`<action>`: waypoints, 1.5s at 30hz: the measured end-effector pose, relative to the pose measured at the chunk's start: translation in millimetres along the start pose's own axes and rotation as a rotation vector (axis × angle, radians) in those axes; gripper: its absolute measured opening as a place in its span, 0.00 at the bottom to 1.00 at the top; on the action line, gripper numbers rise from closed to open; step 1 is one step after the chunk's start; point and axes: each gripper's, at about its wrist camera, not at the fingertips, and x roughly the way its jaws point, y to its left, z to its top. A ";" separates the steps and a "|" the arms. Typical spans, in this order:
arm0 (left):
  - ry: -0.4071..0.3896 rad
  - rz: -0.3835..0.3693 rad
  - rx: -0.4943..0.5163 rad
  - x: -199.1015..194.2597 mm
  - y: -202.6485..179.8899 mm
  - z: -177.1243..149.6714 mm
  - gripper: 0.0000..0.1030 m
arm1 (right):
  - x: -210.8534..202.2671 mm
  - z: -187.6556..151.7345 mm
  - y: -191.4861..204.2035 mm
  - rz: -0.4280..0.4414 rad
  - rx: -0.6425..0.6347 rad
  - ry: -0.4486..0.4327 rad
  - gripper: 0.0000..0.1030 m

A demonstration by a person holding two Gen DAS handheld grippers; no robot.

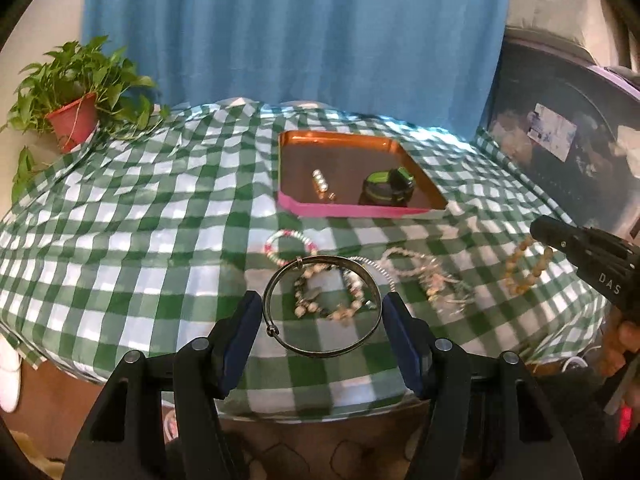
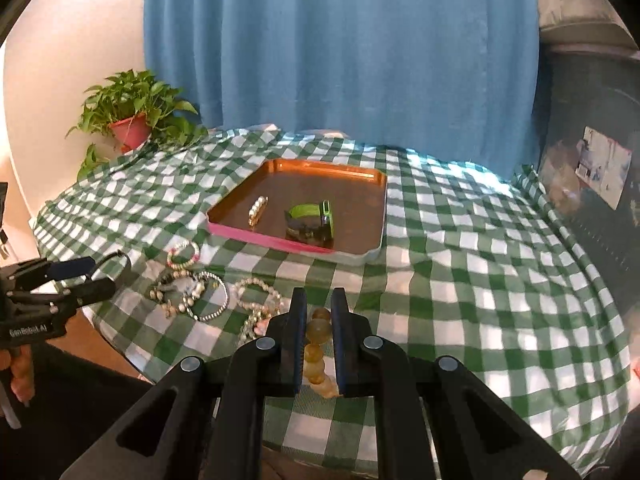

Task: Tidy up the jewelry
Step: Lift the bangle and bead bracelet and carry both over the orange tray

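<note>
My left gripper (image 1: 323, 301) is shut on a thin metal bangle (image 1: 320, 356), which spans the gap between its blue pads above the checked cloth. My right gripper (image 2: 319, 297) is shut on an amber bead bracelet (image 2: 318, 332), which hangs from its tip (image 1: 516, 268) in the left wrist view. The copper tray (image 1: 344, 211) with a pink front wall holds a pearl clip (image 1: 321, 184) and a green band (image 1: 390, 190). Loose on the cloth lie a pink-and-white bracelet (image 1: 290, 246), a stone bead bracelet (image 2: 180, 294), a silver chain bracelet (image 2: 218, 300) and a pearl strand (image 2: 256, 304).
A potted plant (image 1: 72, 116) stands at the table's far left corner before a blue curtain (image 1: 296, 32). A dark cabinet (image 1: 560, 148) stands to the right. The table's near edge (image 1: 320, 416) lies just below my left gripper. A hand (image 1: 624, 340) grips the right tool.
</note>
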 end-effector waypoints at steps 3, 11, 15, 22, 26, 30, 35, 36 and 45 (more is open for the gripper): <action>-0.026 -0.011 0.003 -9.9 -6.4 12.6 0.61 | -12.0 12.3 -0.6 0.023 0.025 -0.009 0.10; -0.134 -0.048 0.003 -51.2 -22.5 50.7 0.61 | -59.7 48.9 18.2 0.065 0.019 -0.110 0.10; -0.232 -0.060 0.054 -81.4 -32.3 73.5 0.61 | -78.3 69.0 26.7 0.103 0.004 -0.171 0.10; -0.389 -0.102 0.123 -122.8 -42.6 111.4 0.61 | -91.5 95.4 35.7 0.167 -0.028 -0.251 0.10; -0.403 -0.110 0.118 -114.6 -42.4 123.1 0.61 | -83.5 104.3 32.7 0.224 -0.007 -0.269 0.10; -0.403 -0.111 0.114 -97.9 -41.3 130.4 0.61 | -67.4 112.8 27.8 0.234 0.003 -0.288 0.10; -0.410 -0.118 0.126 -69.9 -41.6 139.5 0.61 | -41.6 120.4 22.7 0.224 -0.028 -0.298 0.10; -0.412 -0.118 0.128 -65.6 -42.3 141.5 0.61 | -38.0 121.2 20.0 0.220 -0.032 -0.302 0.10; -0.415 -0.118 0.116 3.7 -31.6 157.3 0.61 | 12.0 130.6 -13.3 0.225 0.011 -0.273 0.10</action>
